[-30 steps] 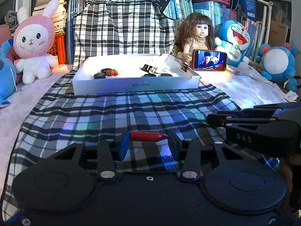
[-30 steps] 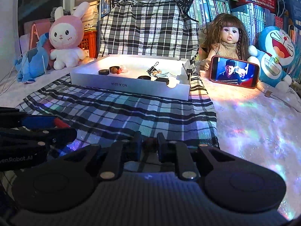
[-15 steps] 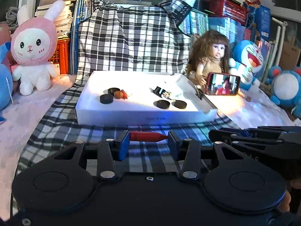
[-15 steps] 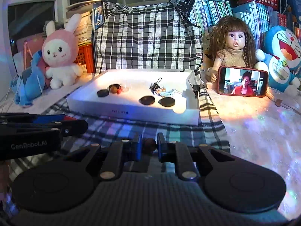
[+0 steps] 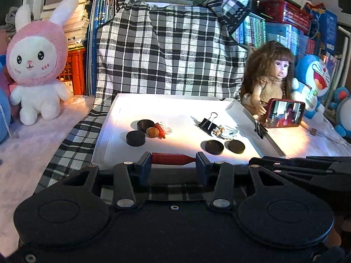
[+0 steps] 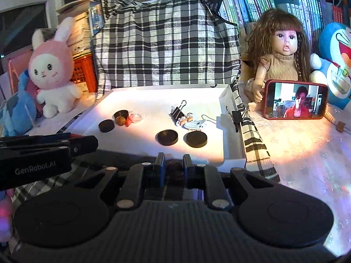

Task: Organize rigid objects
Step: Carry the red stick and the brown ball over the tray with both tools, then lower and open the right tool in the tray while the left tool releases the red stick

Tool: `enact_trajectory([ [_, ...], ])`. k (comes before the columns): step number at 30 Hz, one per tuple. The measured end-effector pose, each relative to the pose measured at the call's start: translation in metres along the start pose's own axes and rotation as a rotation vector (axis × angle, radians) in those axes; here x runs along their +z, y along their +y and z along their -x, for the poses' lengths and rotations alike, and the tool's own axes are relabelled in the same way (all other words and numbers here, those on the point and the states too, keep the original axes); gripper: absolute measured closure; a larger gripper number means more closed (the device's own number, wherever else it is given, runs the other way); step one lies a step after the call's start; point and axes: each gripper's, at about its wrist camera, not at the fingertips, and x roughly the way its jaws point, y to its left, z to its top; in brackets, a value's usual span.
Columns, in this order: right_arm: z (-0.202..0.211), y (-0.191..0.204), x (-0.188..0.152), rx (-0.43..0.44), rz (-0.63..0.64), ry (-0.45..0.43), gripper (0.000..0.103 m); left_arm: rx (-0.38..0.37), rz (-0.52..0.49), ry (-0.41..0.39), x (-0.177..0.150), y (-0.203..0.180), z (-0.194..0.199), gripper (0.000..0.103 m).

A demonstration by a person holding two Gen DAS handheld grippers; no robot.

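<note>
My left gripper (image 5: 173, 160) is shut on a red crayon-like stick (image 5: 173, 158), held crosswise by its ends just in front of the near wall of the white tray (image 5: 103, 140). My right gripper (image 6: 173, 166) is shut on a small dark brown round piece (image 6: 174, 165) at the tray's (image 6: 232, 151) near edge. Inside the tray lie black discs (image 5: 214, 147), (image 6: 167, 137), a brown bead and a red piece (image 5: 153, 132), and a black binder clip (image 5: 207, 123). Each gripper shows at the side of the other's view.
The tray rests on a checked cloth (image 5: 72, 140). A pink rabbit plush (image 5: 36, 65) sits at the left. At the right are a doll (image 5: 272, 81), a red phone (image 6: 295, 100) leaning on it, and a blue cat plush (image 6: 337, 65). Books and crates line the back.
Both grippers have moved forward toward the tray, which now looks much larger and closer. Their holds on the red stick and the brown piece are unchanged.
</note>
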Motion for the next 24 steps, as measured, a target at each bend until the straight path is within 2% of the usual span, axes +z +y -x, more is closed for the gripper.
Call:
enact_trajectory([
  [7, -0.019, 0.005, 0.016, -0.045, 0.036, 0.004, 0.089, 0.026, 0.043, 0.028, 0.017, 0.009, -0.033, 0.061],
  [12, -0.026, 0.004, 0.023, -0.030, 0.009, 0.015, 0.091, 0.027, 0.042, 0.029, 0.022, 0.012, -0.041, 0.061],
  [21, -0.022, -0.022, 0.030, 0.043, -0.132, 0.043, 0.090, 0.021, 0.054, 0.050, 0.018, 0.019, -0.043, 0.061],
  [24, -0.005, -0.022, 0.017, 0.061, -0.086, 0.022, 0.083, 0.013, 0.033, 0.044, 0.015, 0.018, -0.040, 0.061],
])
